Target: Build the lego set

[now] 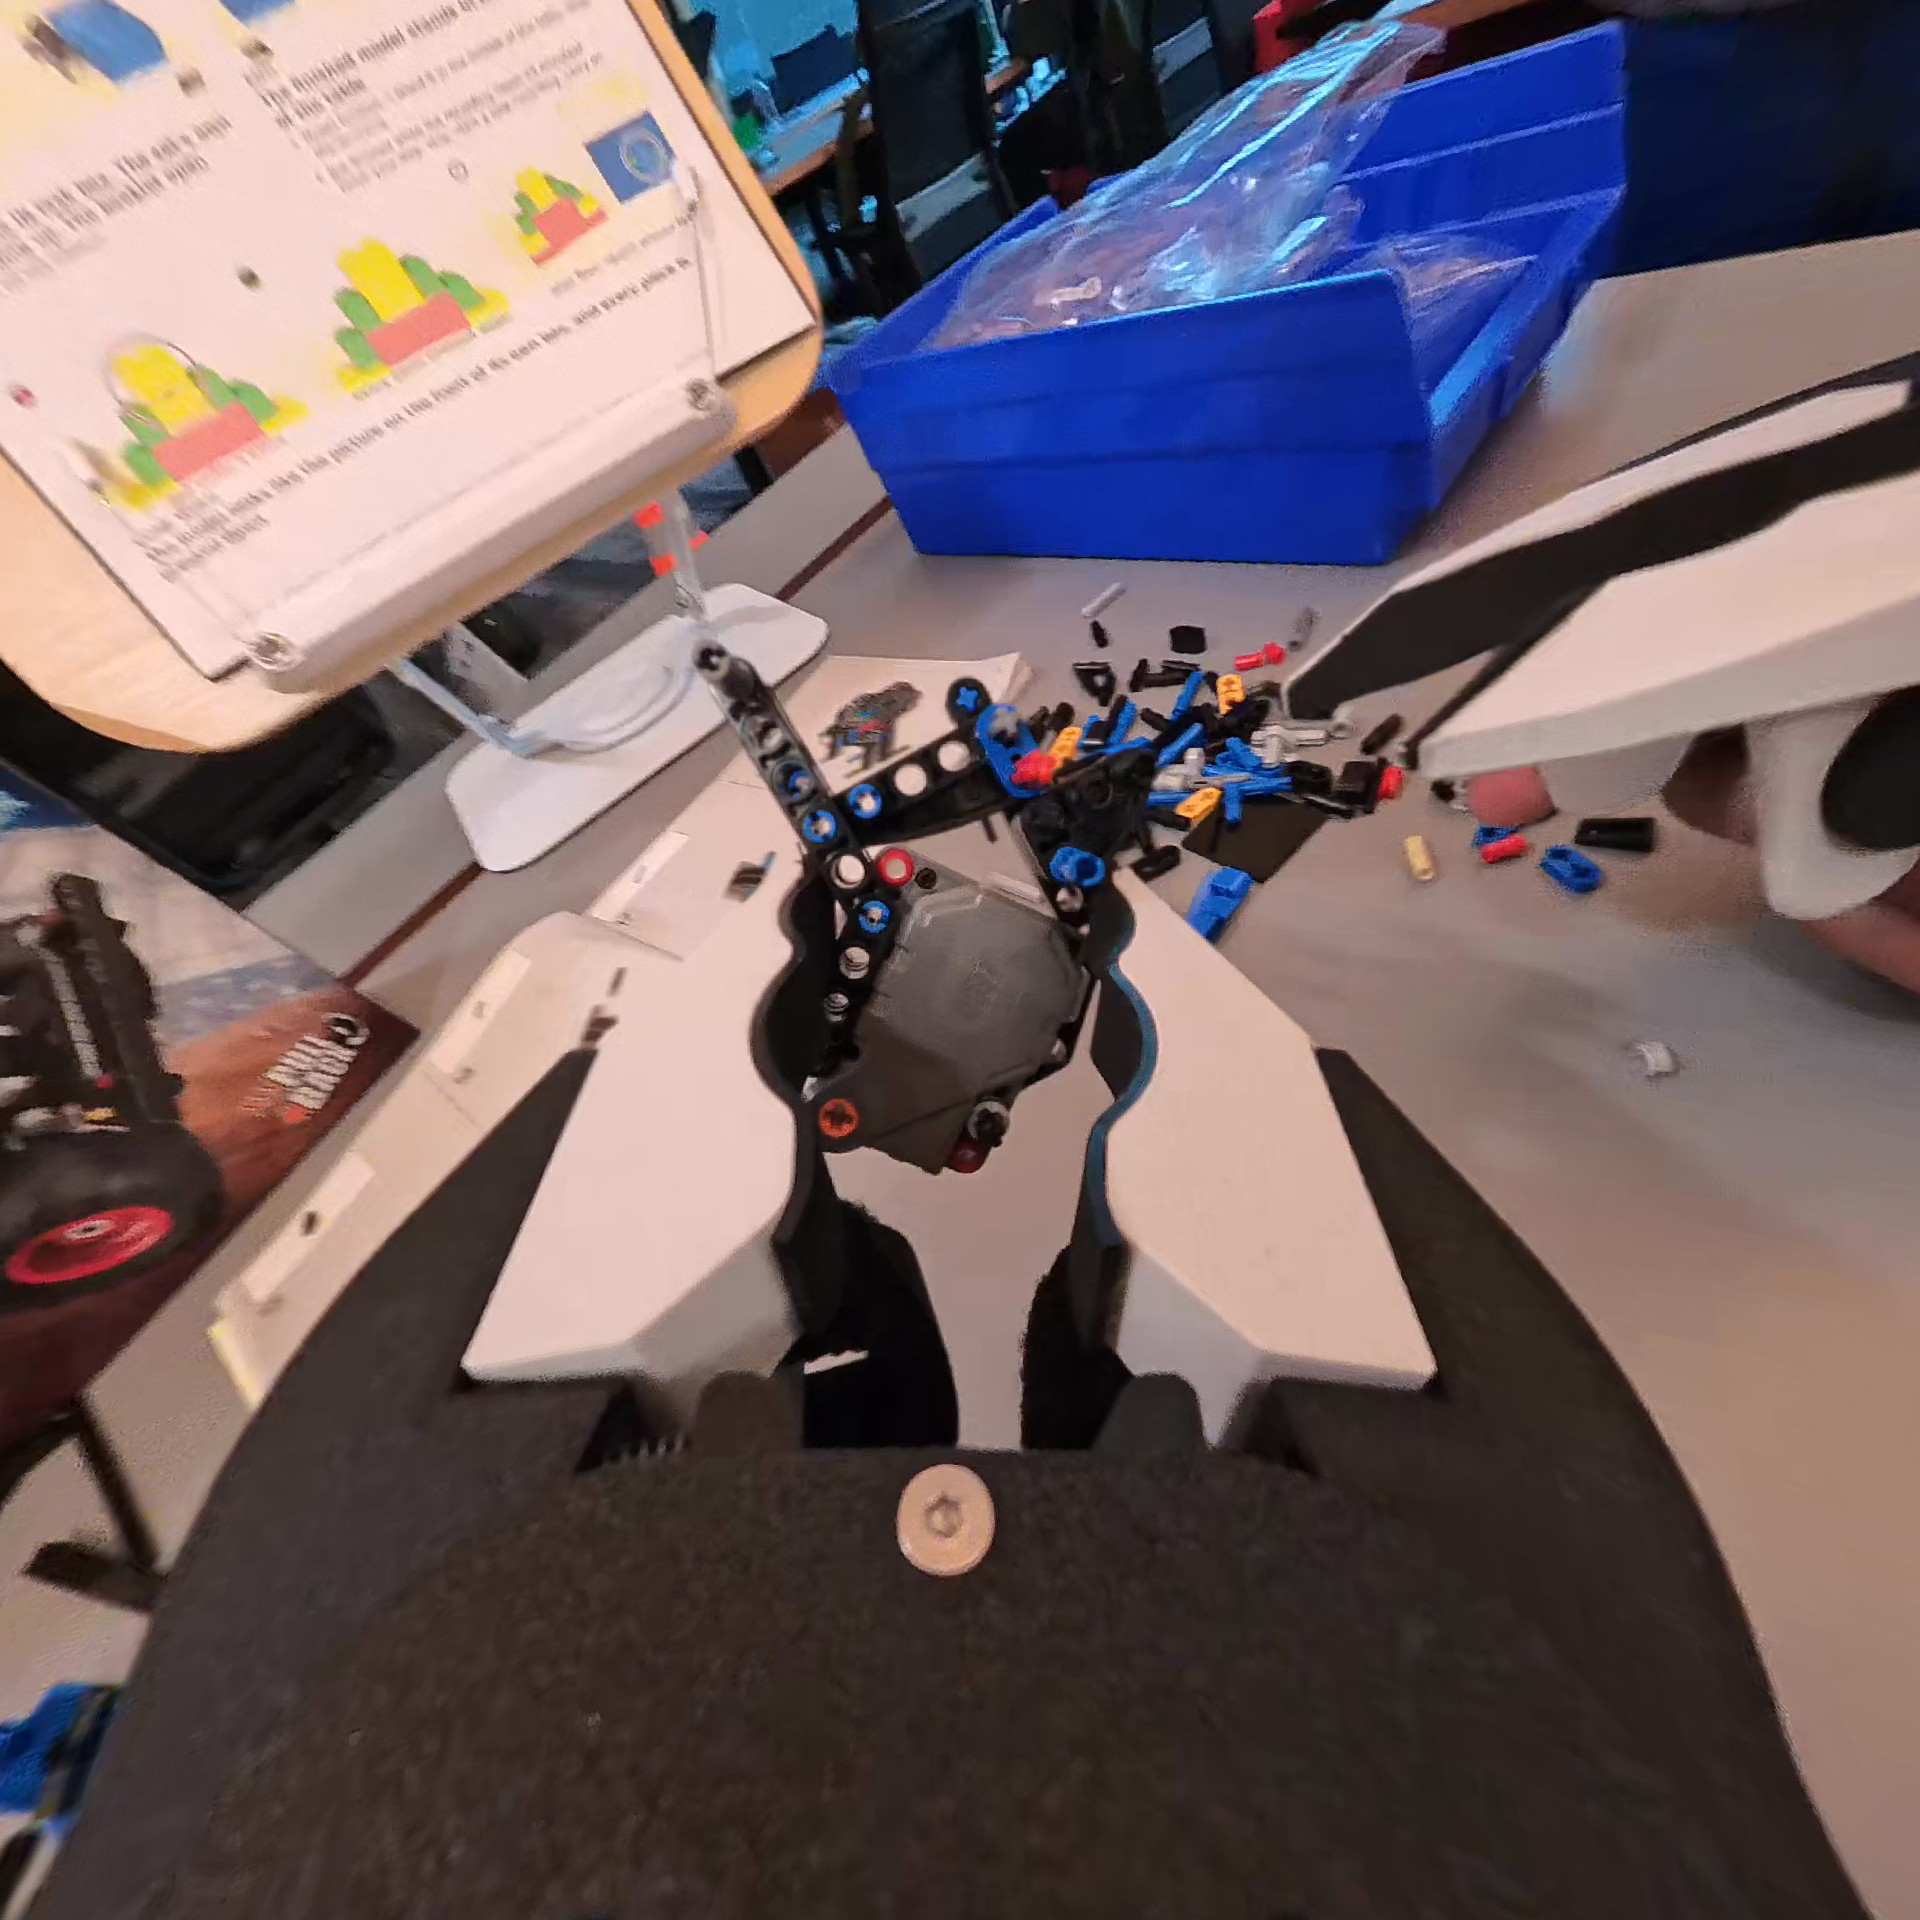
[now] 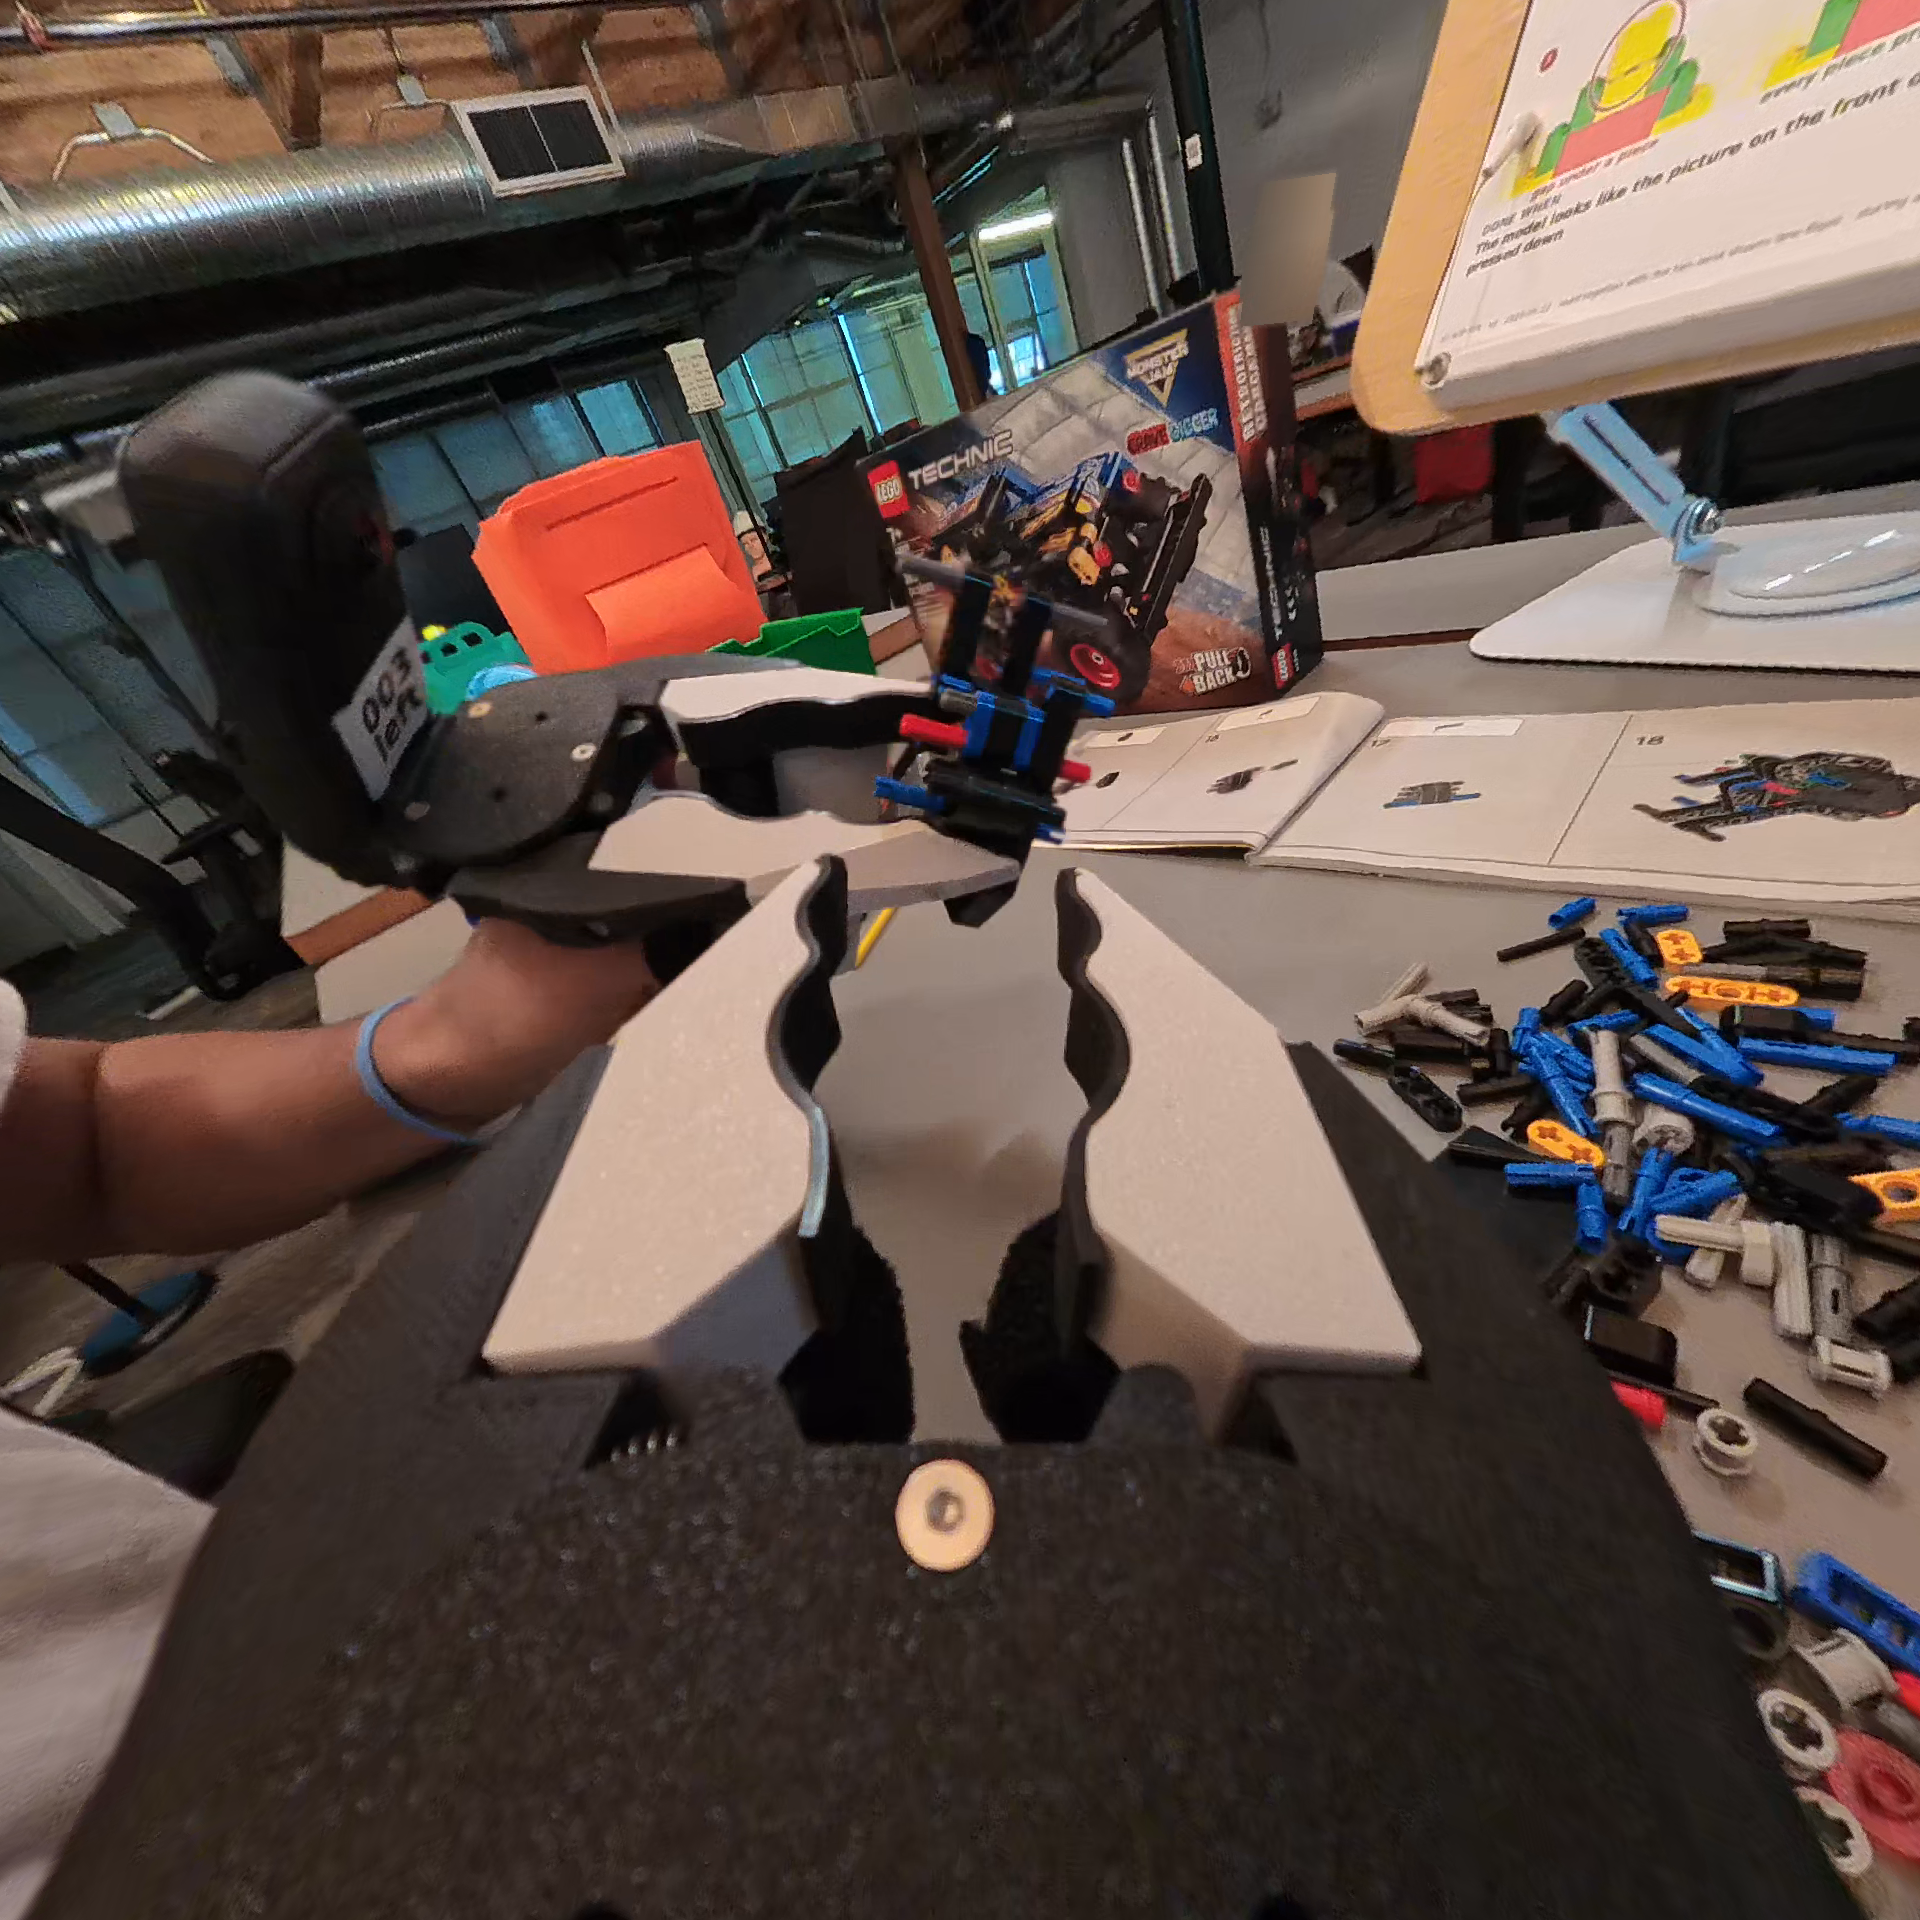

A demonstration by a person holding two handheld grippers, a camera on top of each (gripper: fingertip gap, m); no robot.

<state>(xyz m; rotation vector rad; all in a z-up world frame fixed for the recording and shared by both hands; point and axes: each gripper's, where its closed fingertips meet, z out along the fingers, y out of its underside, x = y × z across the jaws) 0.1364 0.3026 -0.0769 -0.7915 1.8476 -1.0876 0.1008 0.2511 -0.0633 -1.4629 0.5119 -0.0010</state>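
My left gripper (image 1: 951, 935) is shut on a partly built lego assembly (image 1: 966, 1018): a grey block with black holed beams, blue pins and a red pin sticking up from it. It is held above the grey table. In the right wrist view the left gripper (image 2: 966, 779) shows at mid-left with the assembly (image 2: 997, 727) in its tips. My right gripper (image 2: 948, 894) is open and empty, just below and in front of the assembly. It also shows in the left wrist view (image 1: 1361, 722), its tips at the pile of loose parts (image 1: 1216, 748).
Loose blue, black, grey and orange parts (image 2: 1714, 1122) lie at the right. An open instruction booklet (image 2: 1558, 800) lies behind them. The set's box (image 2: 1091, 540), a board on a white stand (image 1: 364, 312) and a blue bin with plastic bags (image 1: 1195, 416) stand around the table.
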